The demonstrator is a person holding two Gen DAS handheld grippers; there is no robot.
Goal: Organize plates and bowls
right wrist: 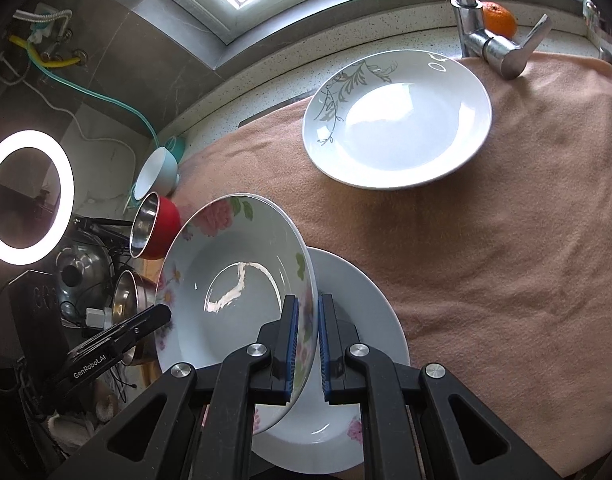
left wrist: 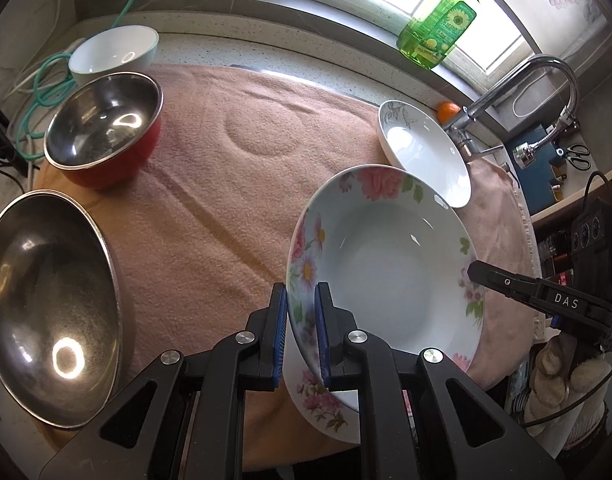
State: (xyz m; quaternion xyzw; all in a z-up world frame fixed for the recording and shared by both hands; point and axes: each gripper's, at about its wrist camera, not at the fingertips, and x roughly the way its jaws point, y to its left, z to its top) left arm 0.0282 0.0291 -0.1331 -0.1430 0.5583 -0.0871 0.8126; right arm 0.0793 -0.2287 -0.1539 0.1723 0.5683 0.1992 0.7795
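A floral deep plate (left wrist: 385, 264) (right wrist: 226, 280) hangs tilted above the pink towel (left wrist: 226, 160). My left gripper (left wrist: 300, 292) is shut on its left rim. On the opposite rim my right gripper (right wrist: 306, 304) is also shut; it shows from the side in the left wrist view (left wrist: 475, 272). Under the held plate lies a second floral plate (right wrist: 365, 320) on the towel. A white plate with a grey leaf pattern (left wrist: 425, 156) (right wrist: 397, 120) rests farther back. A red steel-lined bowl (left wrist: 106, 128), a large steel bowl (left wrist: 46, 300) and a white bowl (left wrist: 114, 52) stand at the left.
A chrome faucet (right wrist: 493, 48) and an orange (right wrist: 497, 20) stand behind the leaf plate. A green soap bottle (left wrist: 437, 28) is on the window sill. A ring light (right wrist: 28, 196), hoses and cables crowd the far left. Bare towel (right wrist: 505, 240) spreads to the right.
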